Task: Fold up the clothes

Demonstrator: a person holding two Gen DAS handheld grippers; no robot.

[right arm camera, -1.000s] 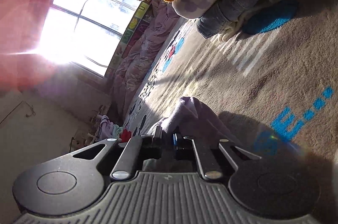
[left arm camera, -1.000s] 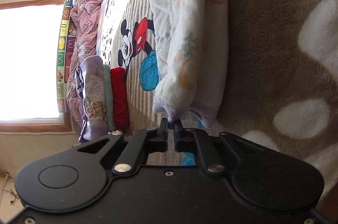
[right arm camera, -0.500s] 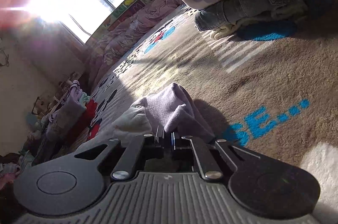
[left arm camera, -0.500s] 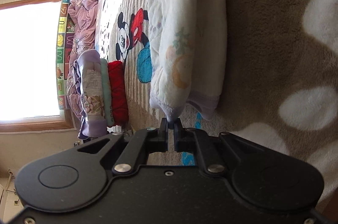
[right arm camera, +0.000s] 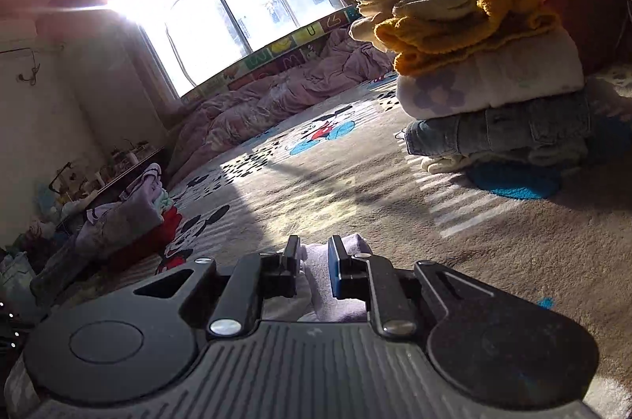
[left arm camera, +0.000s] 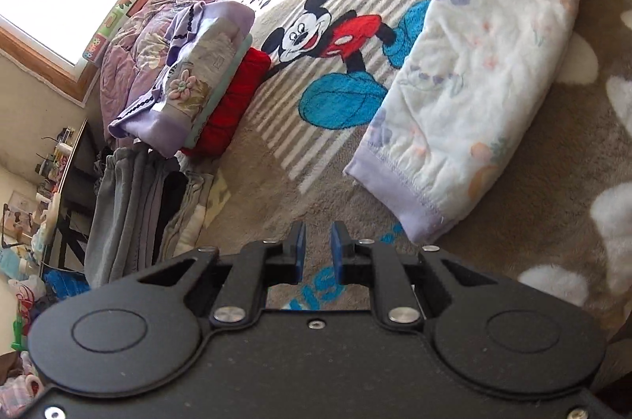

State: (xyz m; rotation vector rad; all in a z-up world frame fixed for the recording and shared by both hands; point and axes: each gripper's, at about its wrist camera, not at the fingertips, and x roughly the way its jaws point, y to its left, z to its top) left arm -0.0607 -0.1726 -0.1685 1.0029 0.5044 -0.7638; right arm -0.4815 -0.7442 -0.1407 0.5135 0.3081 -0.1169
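Left wrist view: the left gripper (left arm camera: 315, 245), jaws parted and empty, sits just beside the garment (left arm camera: 486, 71), whose long axis runs away rightward.

Both wrist views skim low over the carpet (left arm camera: 553, 162), facing the window (right arm camera: 221, 4).

Your left gripper (left arm camera: 317, 236) no longer pinches lilac cuff of floral garment (left arm camera: 480, 71); jaws now parted, empty, cuff lying on carpet (left arm camera: 553, 182) just ahead to their right. Your right gripper (right arm camera: 312, 253) also lets go: jaws spread, lilac cloth (right arm camera: 328, 273) loose between them. Both views swing level.
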